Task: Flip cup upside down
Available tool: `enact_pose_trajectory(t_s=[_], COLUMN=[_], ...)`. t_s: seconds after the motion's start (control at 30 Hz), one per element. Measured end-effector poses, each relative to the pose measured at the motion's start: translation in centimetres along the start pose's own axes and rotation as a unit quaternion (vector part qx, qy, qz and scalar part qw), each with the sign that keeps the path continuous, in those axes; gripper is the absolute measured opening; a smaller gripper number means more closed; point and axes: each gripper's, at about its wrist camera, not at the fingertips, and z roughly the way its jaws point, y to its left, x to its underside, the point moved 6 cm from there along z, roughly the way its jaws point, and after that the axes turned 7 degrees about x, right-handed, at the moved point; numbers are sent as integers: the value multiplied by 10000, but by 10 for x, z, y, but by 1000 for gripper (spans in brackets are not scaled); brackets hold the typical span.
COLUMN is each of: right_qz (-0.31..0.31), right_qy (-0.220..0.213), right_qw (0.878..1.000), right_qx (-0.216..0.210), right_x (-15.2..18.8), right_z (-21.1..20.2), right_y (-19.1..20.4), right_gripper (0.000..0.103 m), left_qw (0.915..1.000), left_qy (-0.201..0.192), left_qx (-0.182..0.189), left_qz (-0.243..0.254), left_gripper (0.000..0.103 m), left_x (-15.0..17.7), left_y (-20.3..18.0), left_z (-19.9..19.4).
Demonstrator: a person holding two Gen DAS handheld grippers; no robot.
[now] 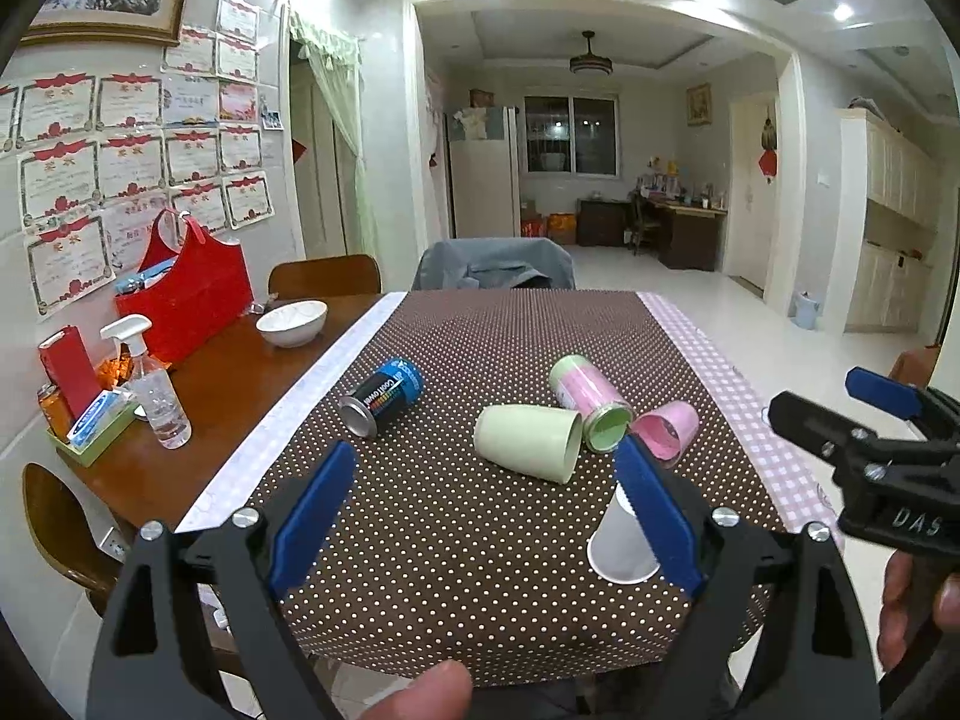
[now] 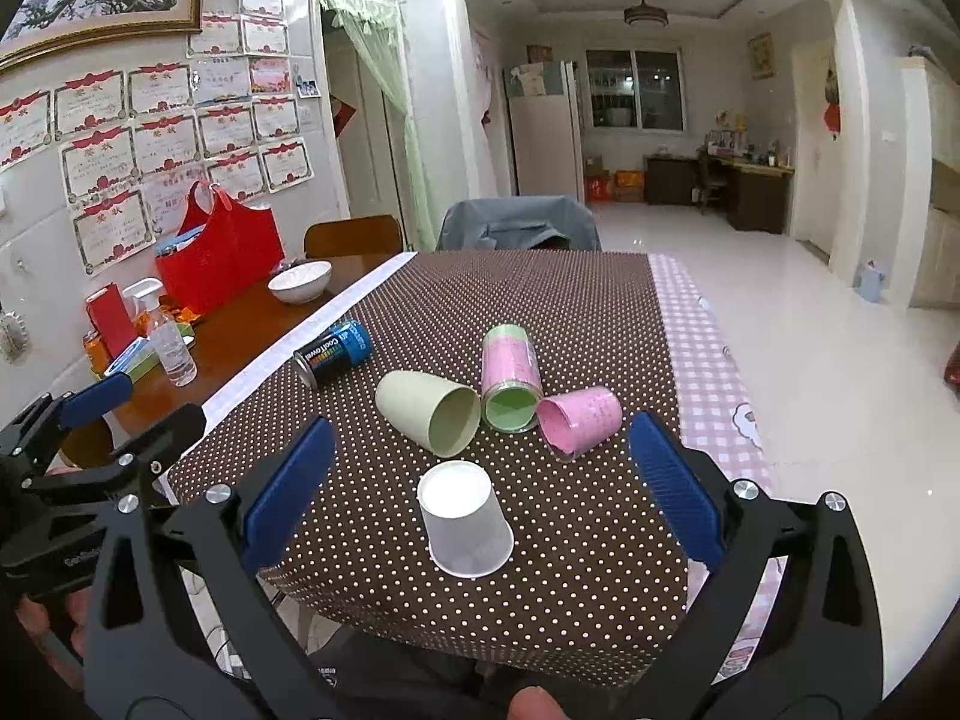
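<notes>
A white paper cup (image 2: 465,525) stands upside down on the brown dotted cloth (image 2: 570,312), rim on the cloth, near the front edge. In the left wrist view the paper cup (image 1: 618,543) is partly hidden behind my left gripper's right finger. My right gripper (image 2: 480,492) is open and empty, with the cup between and just beyond its fingertips, not touched. My left gripper (image 1: 486,498) is open and empty, to the left of the cup. The right gripper (image 1: 840,408) also shows at the right edge of the left wrist view.
A pale green cup (image 2: 429,411), a pink-and-green canister (image 2: 510,375), a pink cup (image 2: 579,420) and a dark can (image 2: 333,354) lie on their sides behind the paper cup. A white bowl (image 2: 300,281), a spray bottle (image 2: 171,348) and a red bag (image 2: 219,252) stand on the wooden table at the left.
</notes>
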Motion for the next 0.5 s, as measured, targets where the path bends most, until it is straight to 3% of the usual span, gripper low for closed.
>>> enact_pose_trajectory(t_s=[0.5], right_qz=[95], right_qy=[-20], right_qw=[9999], right_qx=[-35], right_x=[-1], right_z=[0], right_y=[-1], right_gripper=[97], left_qw=[10000], left_qy=[-92], left_qx=[2], left_qz=[-35], left_gripper=[90], left_x=[-4], left_y=[0], left_z=[-9])
